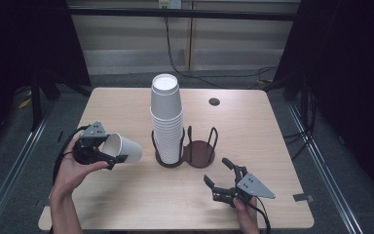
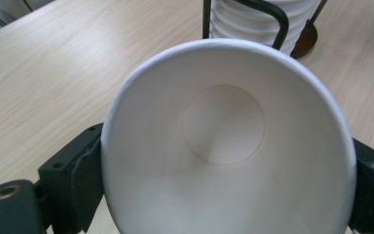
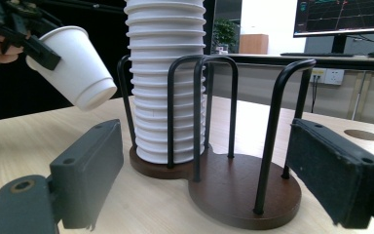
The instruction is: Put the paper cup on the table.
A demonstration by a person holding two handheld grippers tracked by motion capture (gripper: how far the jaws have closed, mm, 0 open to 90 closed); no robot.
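Paper this thin dents easily, so keep your squeeze gentle: the white cup (image 1: 122, 147) at the left of the high view is light, a little slick, and crushes near its open mouth. Your left gripper (image 1: 108, 155) is clamped across its rim end, holding it tipped on its side above the table (image 1: 126, 200). Your right gripper (image 1: 218, 178), lower right, stands spread and empty, facing the free bay of the cup holder (image 1: 199, 152) beside the stack (image 1: 166, 119).
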